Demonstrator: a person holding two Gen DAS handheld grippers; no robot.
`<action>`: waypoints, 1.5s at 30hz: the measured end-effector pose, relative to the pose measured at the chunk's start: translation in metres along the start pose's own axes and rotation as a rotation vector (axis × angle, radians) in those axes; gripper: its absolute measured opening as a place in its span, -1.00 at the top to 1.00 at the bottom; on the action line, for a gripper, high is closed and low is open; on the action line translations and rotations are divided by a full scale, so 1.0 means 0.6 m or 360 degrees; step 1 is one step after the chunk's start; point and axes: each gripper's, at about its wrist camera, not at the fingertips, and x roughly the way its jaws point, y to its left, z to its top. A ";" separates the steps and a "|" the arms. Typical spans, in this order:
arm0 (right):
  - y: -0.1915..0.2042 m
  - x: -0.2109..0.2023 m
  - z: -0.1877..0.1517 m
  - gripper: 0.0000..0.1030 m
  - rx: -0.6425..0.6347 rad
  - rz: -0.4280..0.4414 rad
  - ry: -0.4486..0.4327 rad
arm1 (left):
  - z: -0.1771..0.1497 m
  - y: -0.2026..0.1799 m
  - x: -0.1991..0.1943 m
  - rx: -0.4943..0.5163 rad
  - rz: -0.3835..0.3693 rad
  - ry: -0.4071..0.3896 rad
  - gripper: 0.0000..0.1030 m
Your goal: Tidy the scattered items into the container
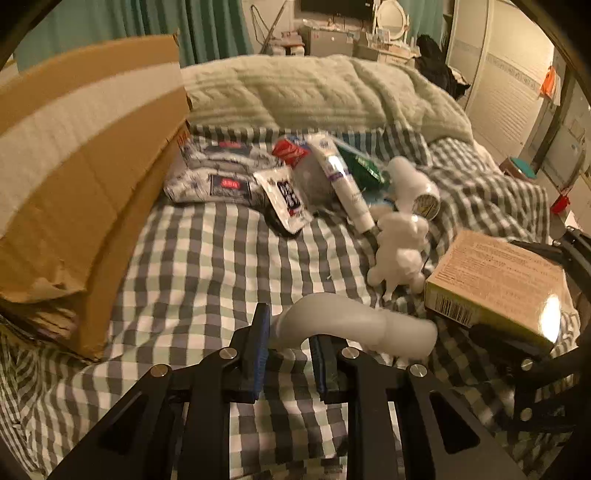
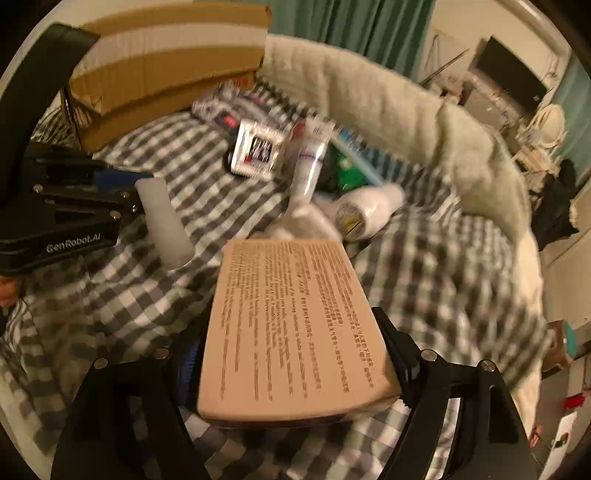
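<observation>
Bed (image 1: pixel 207 266), checked sheet, teal curtains (image 1: pixel 210 29) far: scattered items (image 1: pixel 325 177) lying mid-bed. Cardboard box (image 1: pixel 85 155) sitting far left, contents unseen. Left hand-held gripper (image 1: pixel 288 343) clamping white tube (image 1: pixel 354 325); right hand-held gripper (image 2: pixel 295 354) gripping printed carton (image 2: pixel 291 325).

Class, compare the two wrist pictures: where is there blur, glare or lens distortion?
Left wrist view: glare patch on the yellow box, white bottle smeared, cardboard box bowed by the fisheye. Right wrist view: motion blur throughout, checked bedsheet smeared, warm dim light.

Bare checked sheet (image 1: pixel 207 266) lies open between cardboard box (image 1: pixel 85 155) and clutter pile (image 1: pixel 325 177).
</observation>
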 end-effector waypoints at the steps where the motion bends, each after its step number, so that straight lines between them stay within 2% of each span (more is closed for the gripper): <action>1: 0.003 -0.014 0.004 -0.49 -0.0008 -0.0021 -0.0026 | 0.002 0.001 -0.005 -0.0006 -0.0004 -0.0016 0.62; 6: 0.032 -0.068 0.039 -0.49 -0.0140 -0.0204 -0.0129 | 0.025 0.018 -0.057 -0.0061 -0.0026 -0.0154 0.66; 9: 0.050 -0.111 0.065 -0.49 -0.0227 -0.0305 -0.0216 | 0.048 0.030 -0.111 -0.0102 -0.0076 -0.0282 0.66; 12: 0.053 -0.161 0.103 -0.49 -0.0200 -0.0283 -0.0316 | 0.081 0.046 -0.180 -0.0111 -0.0069 -0.0423 0.66; 17: 0.047 -0.232 0.176 -0.49 -0.0095 -0.0130 -0.0470 | 0.143 0.101 -0.276 -0.0158 0.0006 -0.0567 0.66; 20: 0.054 -0.258 0.244 -0.49 -0.0041 -0.0002 -0.0559 | 0.177 0.159 -0.316 -0.0198 0.0164 -0.0590 0.66; 23: 0.079 -0.252 0.318 -0.49 0.0009 0.0173 -0.0586 | 0.199 0.216 -0.322 -0.0234 0.0305 -0.0536 0.66; 27: 0.133 -0.196 0.402 -0.49 0.0020 0.0238 -0.0546 | 0.206 0.294 -0.272 -0.0319 0.0502 -0.0390 0.66; 30: 0.172 -0.138 0.440 -0.50 0.0029 0.0325 -0.0453 | 0.203 0.334 -0.226 -0.0366 0.0548 -0.0287 0.66; 32: 0.191 -0.107 0.451 -0.53 0.0026 0.0390 -0.0425 | 0.199 0.350 -0.206 -0.0412 0.0535 -0.0247 0.57; 33: 0.197 -0.098 0.452 -0.63 0.0026 0.0387 -0.0423 | 0.196 0.357 -0.194 -0.0446 0.0518 -0.0237 0.46; 35: 0.201 -0.093 0.448 -0.71 0.0027 0.0346 -0.0441 | 0.191 0.360 -0.179 -0.0471 0.0498 -0.0210 0.01; 36: 0.197 -0.097 0.442 -0.71 0.0028 0.0326 -0.0457 | 0.187 0.355 -0.172 -0.0454 0.0529 -0.0198 -0.28; 37: 0.193 -0.103 0.437 -0.71 0.0026 0.0323 -0.0469 | 0.183 0.347 -0.173 -0.0429 0.0546 -0.0211 -0.41; 39: 0.173 -0.125 0.423 -0.72 0.0048 0.0298 -0.0515 | 0.167 0.332 -0.186 -0.0364 0.0550 -0.0281 -0.44; 41: 0.147 -0.152 0.402 -0.72 0.0096 0.0279 -0.0540 | 0.161 0.323 -0.197 -0.0346 0.0534 -0.0306 -0.58; 45: 0.064 -0.201 0.365 -0.73 0.0240 0.0246 -0.0569 | 0.161 0.280 -0.230 -0.0328 0.0428 -0.0386 -0.75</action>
